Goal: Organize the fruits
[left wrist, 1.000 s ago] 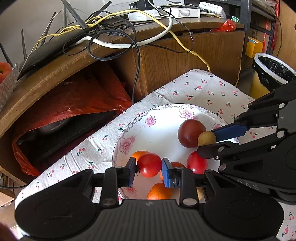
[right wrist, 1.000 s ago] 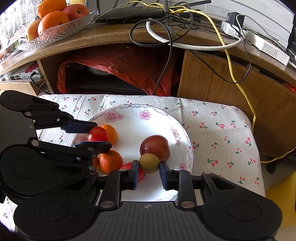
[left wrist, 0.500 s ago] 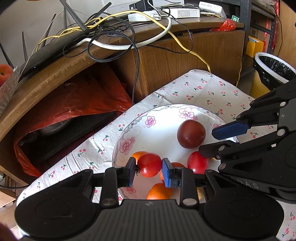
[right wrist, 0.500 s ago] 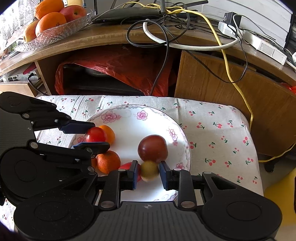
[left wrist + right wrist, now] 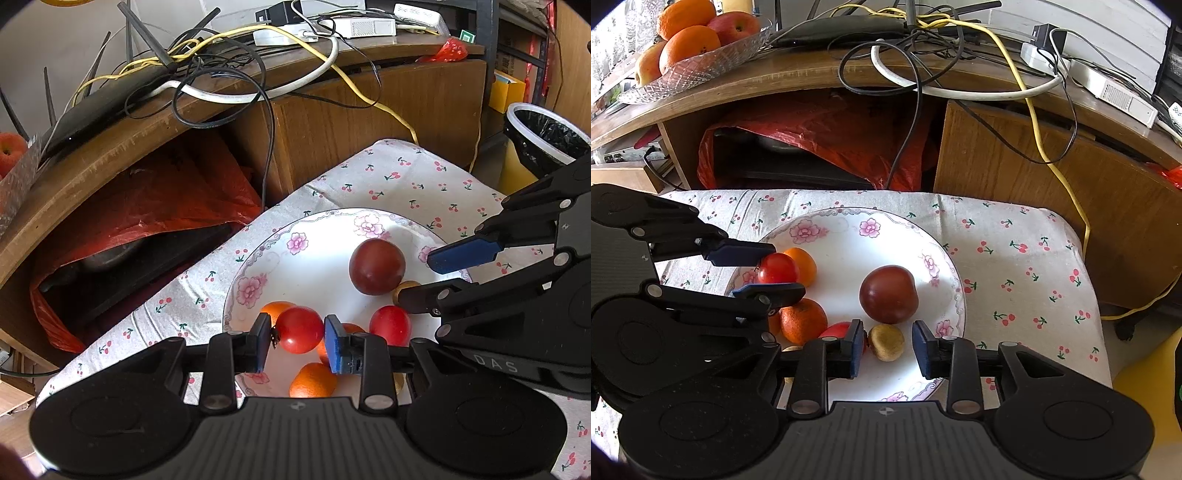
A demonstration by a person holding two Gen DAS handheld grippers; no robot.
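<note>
**Two grippers parked over the fruit plate**

Background is a curved wooden desk [image 5: 820, 77] w/ a messy tangle of black, white and yellow cables on top, plus a cut-glass bowl [image 5: 701, 62] of oranges and apples at the far left. Underneath, a crinkly red plastic bag [image 5: 827, 136] is stuffed into the open shelf. In front, the low surface is covered by a soft white cloth w/ tiny cherry print [image 5: 1015, 266], and on it sits a glossy round porcelain plate [image 5: 849, 232] w/ pink flowers round the rim.

Left gripper [image 5: 297, 332]: jaws clamped on a shiny red tomato [image 5: 300, 329], blue pads pressing both sides, right over the near-left part of the plate. Small oranges sit just beside and under it, e.g. one mandarin [image 5: 313, 380] w/ pebbly skin.

Right gripper [image 5: 886, 341]: jaws have just been opening, now apart. The little matte tan-brown fruit [image 5: 886, 342] lies between them on the plate, close to the left pad, clear gap on the right side. Not gripped afaict.

Also on the plate: a big smooth dark-red round fruit [image 5: 888, 294] just behind the brown one, and another red tomato [image 5: 390, 325] nearby.
</note>
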